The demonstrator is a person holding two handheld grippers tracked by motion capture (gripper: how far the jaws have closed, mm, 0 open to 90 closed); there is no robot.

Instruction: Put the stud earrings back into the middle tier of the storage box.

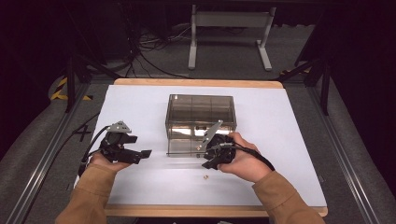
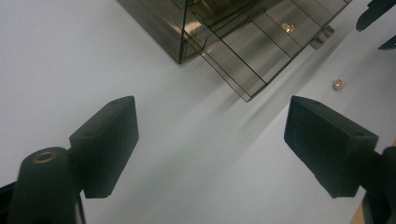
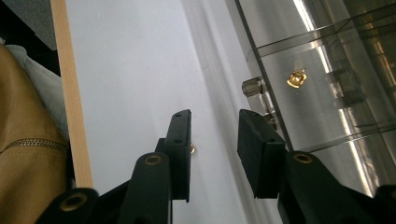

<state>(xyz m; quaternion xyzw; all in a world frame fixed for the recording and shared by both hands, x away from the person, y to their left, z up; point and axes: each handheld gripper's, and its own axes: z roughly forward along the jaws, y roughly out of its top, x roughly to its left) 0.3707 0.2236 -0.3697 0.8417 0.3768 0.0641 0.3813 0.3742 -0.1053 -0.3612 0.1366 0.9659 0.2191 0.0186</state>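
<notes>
A smoky clear drawer box stands mid-table, its bottom drawer pulled out toward me. One small gold piece lies inside the drawer, beside the drawer's clear knob. Another gold piece lies loose on the white mat in front of the box. My right gripper hovers just left of the knob with its jaws a little apart and nothing between them. My left gripper rests on the mat left of the box, jaws wide apart and empty, and points at the drawer and the loose piece.
A white mat covers the wooden table, whose front edge is close to my right hand. The tan sleeve sits beside that edge. A grey stand and cables are on the floor beyond the table.
</notes>
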